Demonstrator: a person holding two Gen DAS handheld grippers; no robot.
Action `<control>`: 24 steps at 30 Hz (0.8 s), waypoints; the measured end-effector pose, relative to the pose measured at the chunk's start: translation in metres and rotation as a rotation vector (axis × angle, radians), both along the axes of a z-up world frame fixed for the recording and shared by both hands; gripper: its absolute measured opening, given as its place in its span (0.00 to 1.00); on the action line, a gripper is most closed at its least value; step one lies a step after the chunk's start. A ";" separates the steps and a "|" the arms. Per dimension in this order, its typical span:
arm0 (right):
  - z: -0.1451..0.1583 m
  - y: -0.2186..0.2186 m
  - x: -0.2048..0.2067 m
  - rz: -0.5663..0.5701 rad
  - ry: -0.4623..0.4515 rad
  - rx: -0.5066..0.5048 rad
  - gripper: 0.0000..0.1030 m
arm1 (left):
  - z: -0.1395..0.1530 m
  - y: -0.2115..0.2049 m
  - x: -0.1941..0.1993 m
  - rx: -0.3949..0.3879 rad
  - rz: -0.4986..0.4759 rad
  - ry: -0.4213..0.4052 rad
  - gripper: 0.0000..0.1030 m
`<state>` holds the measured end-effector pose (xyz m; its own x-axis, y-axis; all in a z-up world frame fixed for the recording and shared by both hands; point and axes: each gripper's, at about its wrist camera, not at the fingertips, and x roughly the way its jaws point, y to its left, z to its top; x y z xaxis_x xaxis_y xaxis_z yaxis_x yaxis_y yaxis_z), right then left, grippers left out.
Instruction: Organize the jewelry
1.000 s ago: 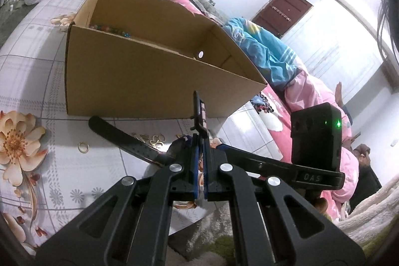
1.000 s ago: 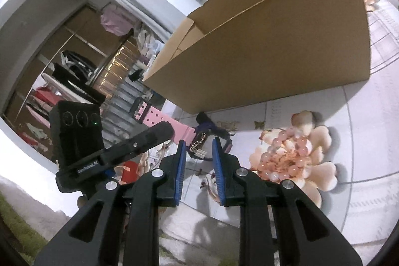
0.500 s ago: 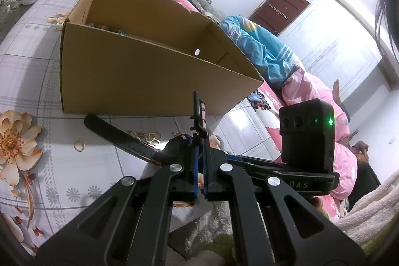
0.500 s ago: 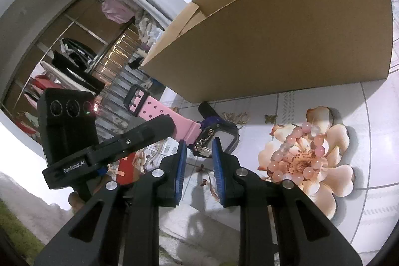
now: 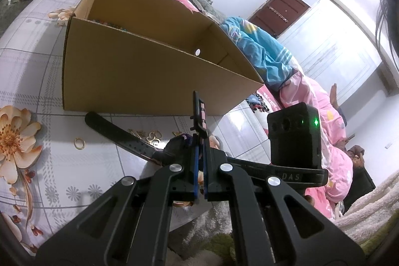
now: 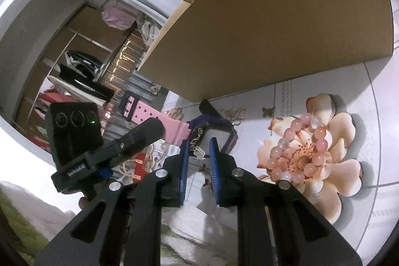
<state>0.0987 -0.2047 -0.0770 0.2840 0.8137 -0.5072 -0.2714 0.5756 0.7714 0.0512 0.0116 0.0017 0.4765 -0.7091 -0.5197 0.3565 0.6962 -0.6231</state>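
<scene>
"GenRobot.AI" in white on black camera mount bar (image 6: 77,170), lower left of right wrist view. Partial "DAS" embossed on black mount bar (image 5: 290,176), lower right of left wrist view. No other text legible.

cardboard box (image 5: 149,76) walling off the far side, top open, jewellery scattered before it

low wrist views, both facing cardboard box (image 5: 139,81) (close)
</scene>
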 end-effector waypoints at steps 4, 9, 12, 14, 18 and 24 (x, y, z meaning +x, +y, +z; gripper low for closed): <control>-0.002 0.000 0.000 -0.004 -0.002 -0.001 0.11 | -0.001 -0.001 0.000 0.003 0.003 0.001 0.02; 0.001 -0.002 -0.001 -0.002 -0.021 -0.002 0.05 | -0.001 -0.001 0.001 0.004 0.002 0.000 0.02; 0.004 -0.002 -0.002 -0.012 -0.030 -0.031 0.04 | 0.000 -0.001 0.001 0.010 0.003 -0.003 0.02; 0.005 -0.002 -0.003 -0.024 -0.035 -0.064 0.04 | 0.000 0.000 0.001 0.010 0.005 -0.004 0.02; 0.006 -0.004 -0.003 -0.044 -0.049 -0.110 0.04 | 0.000 0.001 0.001 0.009 0.009 -0.004 0.02; 0.011 -0.005 -0.005 -0.020 -0.054 -0.113 0.04 | -0.001 0.002 0.001 0.009 0.013 -0.004 0.02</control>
<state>0.0933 -0.2097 -0.0659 0.3285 0.7463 -0.5789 -0.2986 0.6635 0.6860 0.0525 0.0139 0.0012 0.4877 -0.6984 -0.5238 0.3503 0.7061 -0.6153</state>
